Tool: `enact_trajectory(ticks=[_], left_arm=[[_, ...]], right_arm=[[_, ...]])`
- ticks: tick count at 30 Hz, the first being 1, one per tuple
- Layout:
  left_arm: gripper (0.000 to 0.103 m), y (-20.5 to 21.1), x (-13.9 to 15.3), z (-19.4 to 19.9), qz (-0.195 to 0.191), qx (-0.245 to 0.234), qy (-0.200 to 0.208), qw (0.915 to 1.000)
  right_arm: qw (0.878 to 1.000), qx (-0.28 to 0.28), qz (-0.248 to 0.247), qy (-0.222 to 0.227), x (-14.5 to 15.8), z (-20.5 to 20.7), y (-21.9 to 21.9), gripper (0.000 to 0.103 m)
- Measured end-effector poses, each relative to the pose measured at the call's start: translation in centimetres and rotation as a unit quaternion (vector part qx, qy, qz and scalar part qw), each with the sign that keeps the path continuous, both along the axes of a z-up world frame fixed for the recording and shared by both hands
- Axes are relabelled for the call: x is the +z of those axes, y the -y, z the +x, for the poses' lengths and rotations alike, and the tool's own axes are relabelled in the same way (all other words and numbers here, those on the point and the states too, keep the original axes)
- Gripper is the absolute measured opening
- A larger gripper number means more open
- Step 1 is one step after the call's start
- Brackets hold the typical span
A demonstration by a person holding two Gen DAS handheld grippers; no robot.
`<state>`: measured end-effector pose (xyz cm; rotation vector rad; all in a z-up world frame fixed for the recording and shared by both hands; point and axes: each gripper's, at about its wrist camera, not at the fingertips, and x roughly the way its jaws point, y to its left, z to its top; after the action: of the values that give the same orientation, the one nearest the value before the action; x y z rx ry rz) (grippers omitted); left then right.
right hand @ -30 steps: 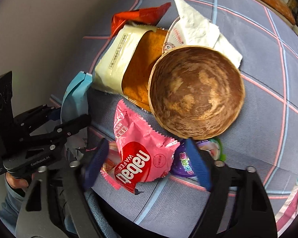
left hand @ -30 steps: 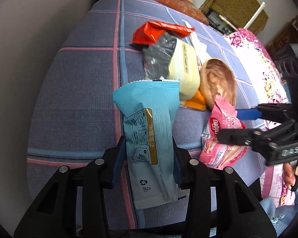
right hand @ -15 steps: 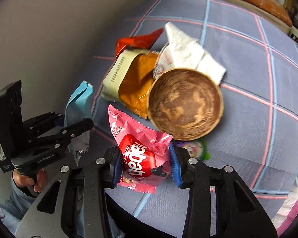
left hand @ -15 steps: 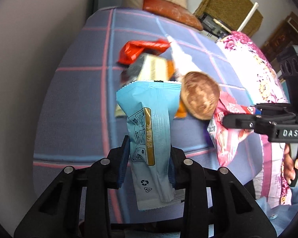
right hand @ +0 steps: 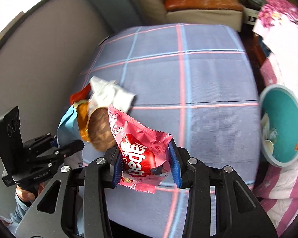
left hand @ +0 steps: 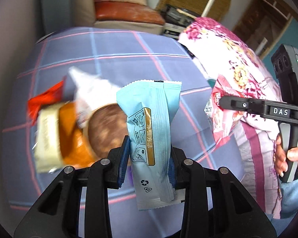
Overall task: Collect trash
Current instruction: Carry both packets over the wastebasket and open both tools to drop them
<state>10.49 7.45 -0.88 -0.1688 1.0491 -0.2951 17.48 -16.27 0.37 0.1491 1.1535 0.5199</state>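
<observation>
Above the plaid bedspread point(right hand: 198, 75), left gripper point(left hand: 147, 159) is clamped on the light-blue sachet point(left hand: 149, 134), right gripper point(right hand: 146, 163) on the pink wafer wrapper point(right hand: 141, 148). Teal bin point(right hand: 282, 125) sits right. Left: brown bowl point(left hand: 107, 130), orange packet point(left hand: 71, 138), tissue point(right hand: 111, 95), red wrapper point(left hand: 45, 99).

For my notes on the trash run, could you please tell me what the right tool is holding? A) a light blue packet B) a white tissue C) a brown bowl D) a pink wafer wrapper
D: in the right wrist view the right tool has its blue pads pressed on both sides of the pink wafer wrapper, lifted clear of the checked cloth.
</observation>
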Motion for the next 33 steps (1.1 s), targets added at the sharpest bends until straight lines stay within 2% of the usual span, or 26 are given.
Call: enact_trajectory(ticks=[7, 17, 23, 33], left_arm=[[0.034, 8.6, 0.4, 5.2, 0.001, -0.062, 0.006, 0.9981], [0.034, 21.2, -0.5, 10.6, 0.017, -0.136, -0.008, 0.9905], [0.036, 26.7, -1.5, 12.6, 0.036, -0.159, -0.015, 0.9865], [0.036, 31.9, -4.3, 15.3, 0.05, -0.176, -0.039, 0.9823]], right_arm=[[0.996, -0.088, 0.009, 0.006, -0.4, 2.2, 9.7, 0.038], [0.98, -0.198, 0.026, 0.013, -1.8, 3.1, 21.5, 0.038], [0.975, -0.221, 0.01, 0.016, -2.7, 4.2, 25.2, 0.038], [0.972, -0.235, 0.01, 0.006, -4.7, 5.6, 28.7, 0.038]])
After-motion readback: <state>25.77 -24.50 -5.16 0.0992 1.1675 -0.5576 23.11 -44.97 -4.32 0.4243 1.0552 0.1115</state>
